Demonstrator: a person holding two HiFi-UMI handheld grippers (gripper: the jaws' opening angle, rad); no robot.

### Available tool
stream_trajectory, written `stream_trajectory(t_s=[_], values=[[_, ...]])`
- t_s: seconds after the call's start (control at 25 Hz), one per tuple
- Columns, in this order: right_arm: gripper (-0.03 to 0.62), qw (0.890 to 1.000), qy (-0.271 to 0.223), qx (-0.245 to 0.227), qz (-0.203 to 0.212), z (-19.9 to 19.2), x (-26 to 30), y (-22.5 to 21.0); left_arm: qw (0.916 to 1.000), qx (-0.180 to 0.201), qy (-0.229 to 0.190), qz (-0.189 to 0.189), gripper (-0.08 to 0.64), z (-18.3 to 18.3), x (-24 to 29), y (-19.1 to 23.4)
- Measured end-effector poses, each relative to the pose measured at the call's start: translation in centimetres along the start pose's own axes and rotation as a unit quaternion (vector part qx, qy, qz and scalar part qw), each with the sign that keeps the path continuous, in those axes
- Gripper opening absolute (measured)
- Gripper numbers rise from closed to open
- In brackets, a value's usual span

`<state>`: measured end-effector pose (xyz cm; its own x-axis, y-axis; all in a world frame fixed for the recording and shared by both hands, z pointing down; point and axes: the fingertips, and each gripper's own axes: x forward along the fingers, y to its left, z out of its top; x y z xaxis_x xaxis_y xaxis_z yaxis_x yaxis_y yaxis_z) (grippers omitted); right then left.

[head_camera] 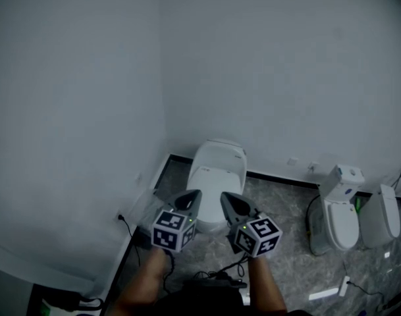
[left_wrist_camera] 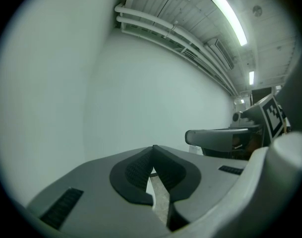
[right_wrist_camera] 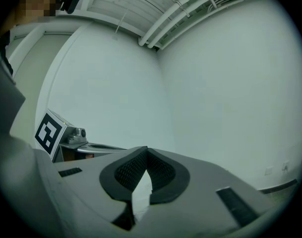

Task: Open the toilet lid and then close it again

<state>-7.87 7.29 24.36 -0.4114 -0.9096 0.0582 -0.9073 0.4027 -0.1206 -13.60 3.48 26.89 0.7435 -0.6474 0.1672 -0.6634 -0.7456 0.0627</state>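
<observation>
The left gripper point(head_camera: 189, 201) and the right gripper point(head_camera: 232, 206) are held side by side, near each other but apart. Both are pointed roughly level towards the corner where two white walls point(head_camera: 266, 78) meet. The jaws of the left gripper are seen pressed together at their tips, with nothing pinched between them. Those of the right gripper are likewise pressed together and empty. A marker cube point(head_camera: 172, 229) is carried behind the left gripper's jaws, and another cube point(head_camera: 259, 236) behind the right one's. The toilet point(head_camera: 221, 151) is found just ahead of and below the two gripper tips, between them. Its lid point(head_camera: 215, 180) is lying down flat, closed. Well off to the right of the right gripper, a second toilet point(head_camera: 342, 212) and a third toilet point(head_camera: 381, 212) are set along the wall on the grey marbled floor point(head_camera: 279, 203).
</observation>
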Motion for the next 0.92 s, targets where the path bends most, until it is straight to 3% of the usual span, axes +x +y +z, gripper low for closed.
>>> stream_trajectory(t_s=[0.92], values=[[0.008,1.000,0.002,-0.008,0.013,0.35,0.67,0.62,1.0000,0.009,-0.002,-0.003,0.006,0.39,-0.11,-0.09]])
